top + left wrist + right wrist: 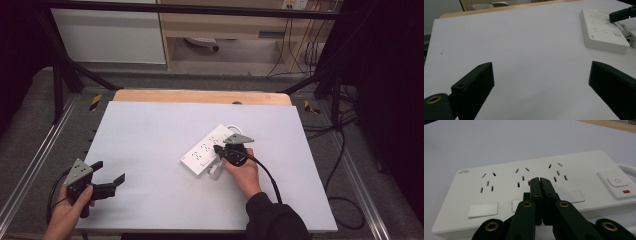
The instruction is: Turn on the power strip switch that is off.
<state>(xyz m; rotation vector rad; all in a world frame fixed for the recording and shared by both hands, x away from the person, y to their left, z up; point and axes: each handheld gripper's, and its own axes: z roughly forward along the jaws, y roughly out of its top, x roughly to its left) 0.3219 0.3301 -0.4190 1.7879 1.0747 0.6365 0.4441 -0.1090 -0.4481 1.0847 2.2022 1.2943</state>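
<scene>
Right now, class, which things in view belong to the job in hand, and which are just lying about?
In the job:
- white power strip
- right gripper, shut over its sockets
- left gripper, open, waiting

Lying about:
- white adapter beside the strip
- floor cables

High view: we look forward and down over the table (150,145). Left gripper view: low, across it. Right gripper view: close above the power strip (529,182). We share the strip throughout.

Wide bare room is left across the white table (150,130) ahead of the left gripper (111,176); the only obstruction is the power strip (207,148), with the right gripper (216,148) over it
</scene>
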